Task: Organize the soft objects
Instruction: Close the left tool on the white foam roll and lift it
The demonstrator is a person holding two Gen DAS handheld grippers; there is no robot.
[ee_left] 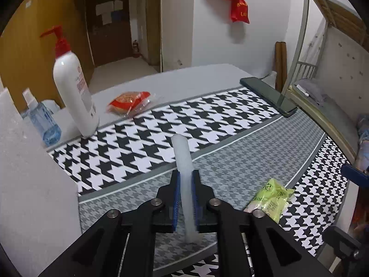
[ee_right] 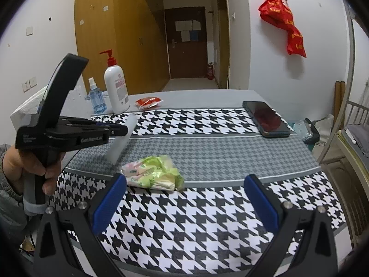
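Observation:
My left gripper (ee_left: 185, 177) is shut on a translucent white soft tube (ee_left: 182, 152) and holds it tilted above the houndstooth mat (ee_left: 138, 143). From the right wrist view the left gripper (ee_right: 122, 130) and the tube (ee_right: 122, 138) hang over the mat's left side. A green tissue pack (ee_left: 269, 198) lies on the mat to the right of the left gripper. My right gripper (ee_right: 184, 184) is open and empty, with the tissue pack (ee_right: 154, 173) just ahead of its left finger. A red snack packet (ee_left: 129, 101) lies at the table's far side, also visible from the right wrist (ee_right: 147, 102).
A white pump bottle (ee_left: 73, 92) and a blue spray bottle (ee_left: 43, 122) stand at the far left by a white foam block (ee_left: 30, 173). A dark phone (ee_left: 267, 95) lies at the mat's far right. A bed frame (ee_left: 322, 106) borders the table's right.

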